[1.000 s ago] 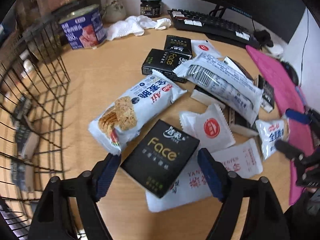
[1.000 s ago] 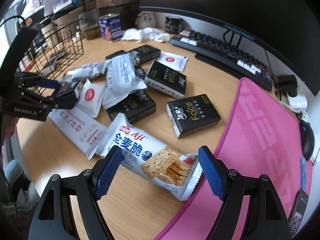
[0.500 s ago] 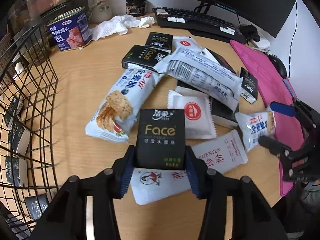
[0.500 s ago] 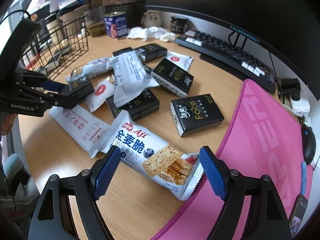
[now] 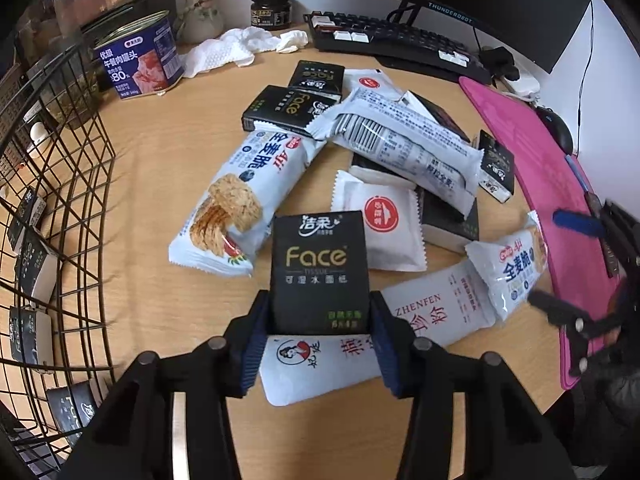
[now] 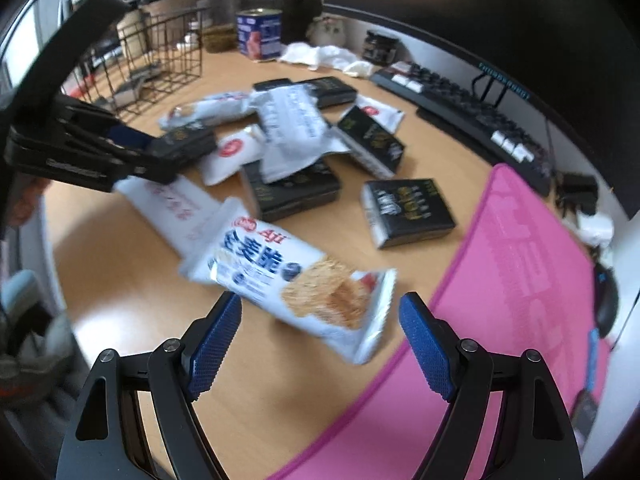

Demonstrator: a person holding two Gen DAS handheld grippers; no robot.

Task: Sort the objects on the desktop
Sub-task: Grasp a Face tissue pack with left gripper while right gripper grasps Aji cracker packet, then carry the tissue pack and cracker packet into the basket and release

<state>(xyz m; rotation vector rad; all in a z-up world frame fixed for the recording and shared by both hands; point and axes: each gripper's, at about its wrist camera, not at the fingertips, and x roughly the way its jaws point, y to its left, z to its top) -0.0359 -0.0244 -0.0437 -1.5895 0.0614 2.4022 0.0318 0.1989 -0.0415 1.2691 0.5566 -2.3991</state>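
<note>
The black Face tissue pack [image 5: 319, 270] sits clamped in the left gripper [image 5: 319, 332] above a white sachet [image 5: 404, 332]. Cracker packets [image 5: 248, 196] crowd just beyond; a wire basket [image 5: 76, 184] stands left. The right gripper [image 6: 320, 340] hangs wide, seemingly over another blurred cracker packet [image 6: 292, 280].

"Face" on black tissue pack [image 5: 319, 270]

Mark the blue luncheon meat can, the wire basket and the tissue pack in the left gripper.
blue luncheon meat can [image 5: 138, 60], left wrist view, on its label.
wire basket [image 5: 86, 184], left wrist view, on its wall.
tissue pack [image 5: 318, 268], left wrist view, on its printed face.
</note>
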